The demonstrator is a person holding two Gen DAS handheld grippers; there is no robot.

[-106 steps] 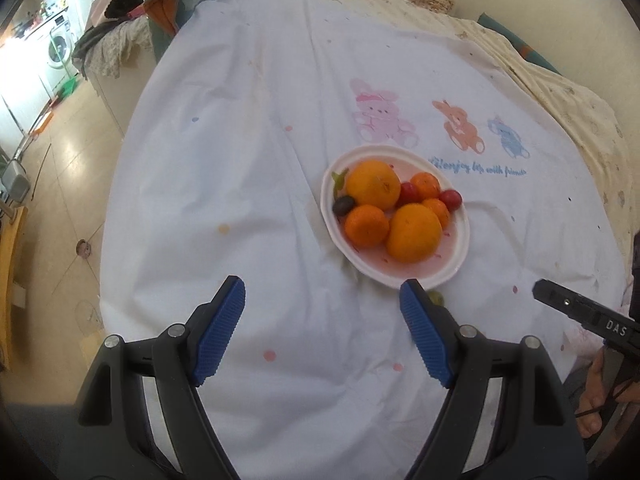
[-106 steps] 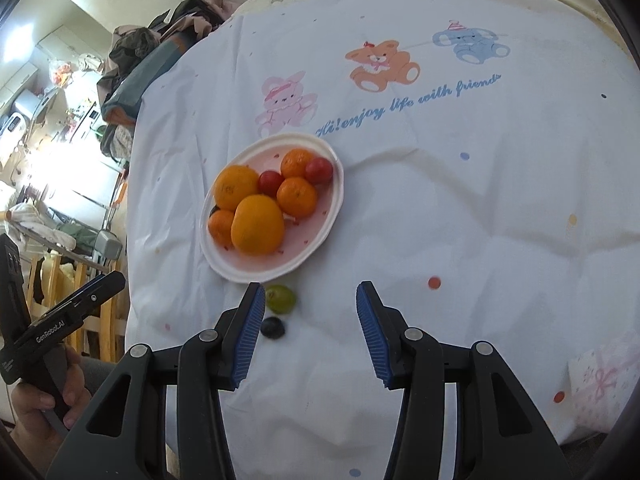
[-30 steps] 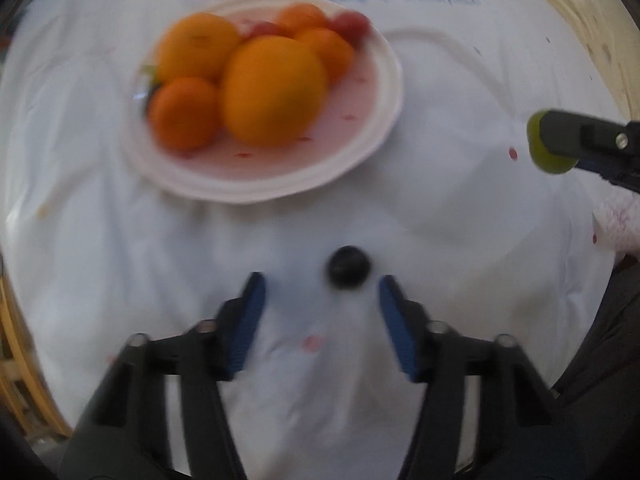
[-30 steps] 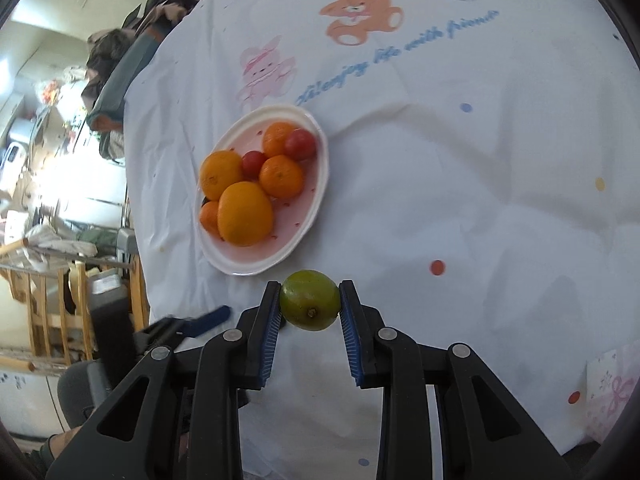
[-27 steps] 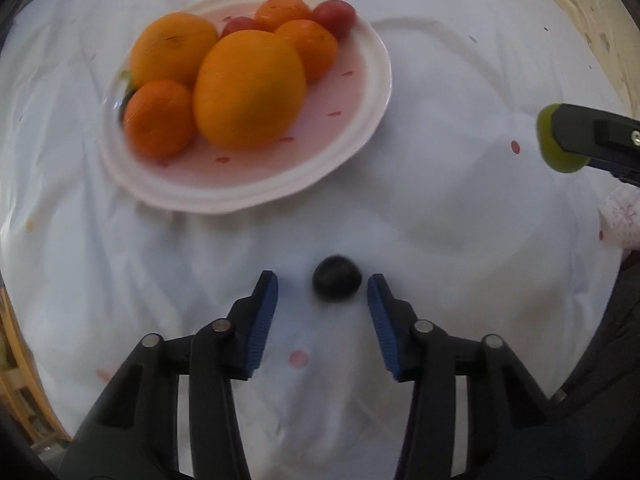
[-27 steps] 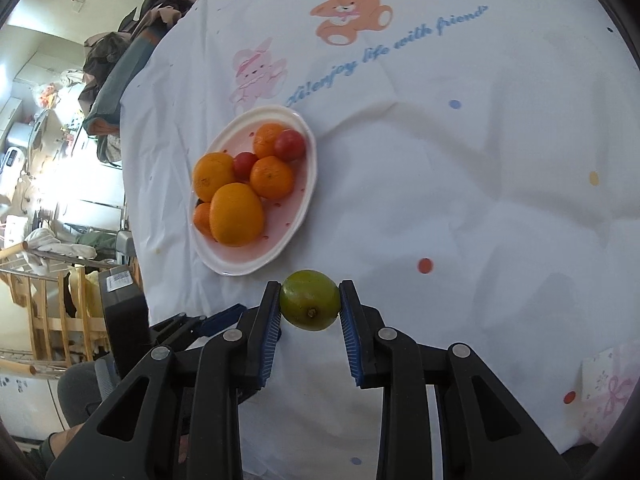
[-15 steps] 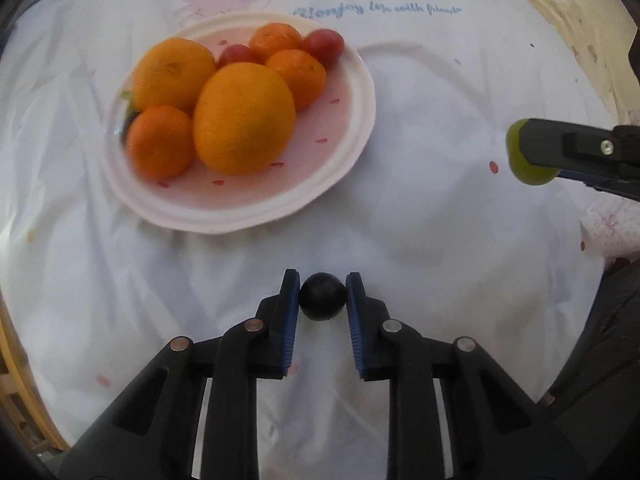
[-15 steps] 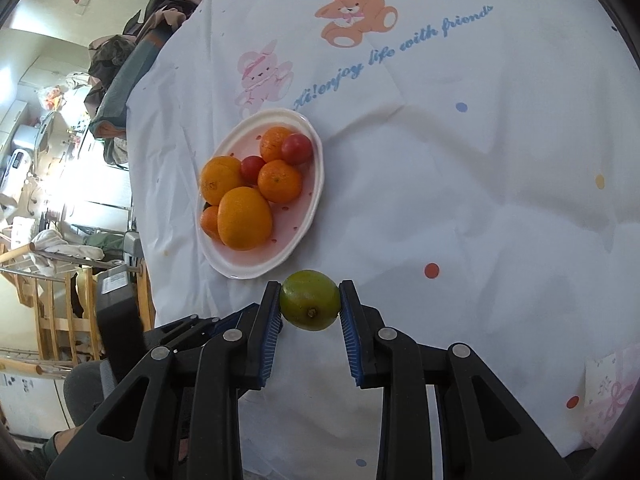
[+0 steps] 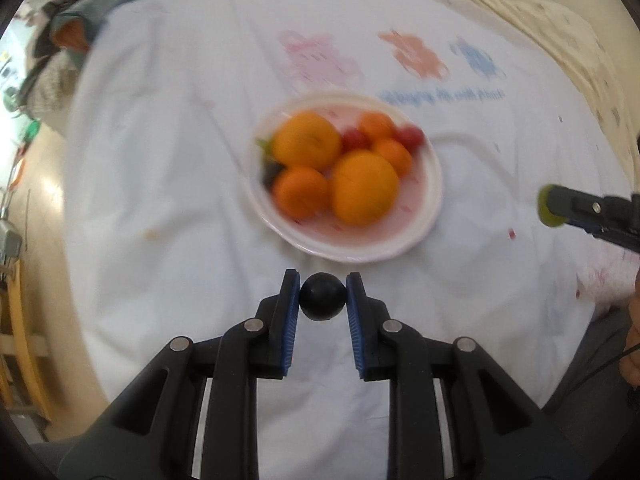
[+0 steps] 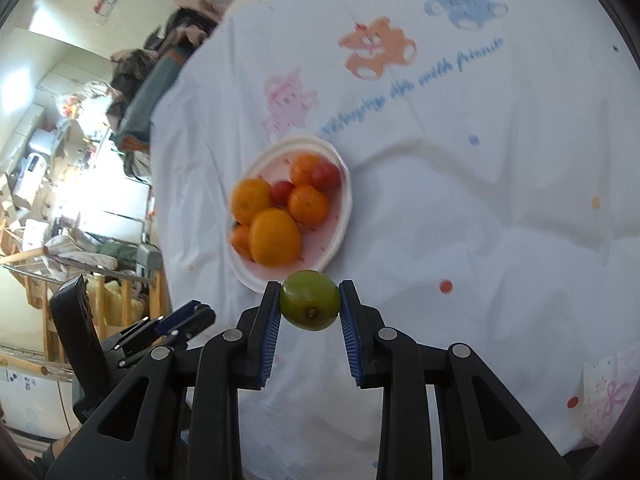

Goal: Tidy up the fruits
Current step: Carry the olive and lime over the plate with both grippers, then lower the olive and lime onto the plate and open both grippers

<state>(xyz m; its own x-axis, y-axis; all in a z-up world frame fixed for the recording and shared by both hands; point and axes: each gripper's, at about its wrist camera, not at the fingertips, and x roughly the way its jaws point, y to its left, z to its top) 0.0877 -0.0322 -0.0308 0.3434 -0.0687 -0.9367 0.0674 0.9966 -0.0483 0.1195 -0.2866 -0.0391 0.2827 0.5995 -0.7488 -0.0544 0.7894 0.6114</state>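
Left wrist: my left hand-held gripper (image 9: 323, 300) pinches a small dark round fruit (image 9: 322, 297), lifted just short of the plate (image 9: 434, 216) of oranges; smooth and likely soft, so squeeze lightly across its middle.
Right wrist: my right hand-held gripper (image 10: 309, 307) clamps a green fruit (image 10: 310, 306) near the plate's (image 10: 345, 216) rim; firm, light, slippery skin.

The plate (image 10: 347, 200) sits on the tablecloth (image 10: 500, 200), oranges (image 10: 274, 242) and cherry tomatoes (image 10: 325, 175) in it. Printed animals (image 10: 378, 54) lie behind it.

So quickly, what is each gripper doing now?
Left gripper: closed on the dark round fruit.
Right gripper: closed on the green fruit.
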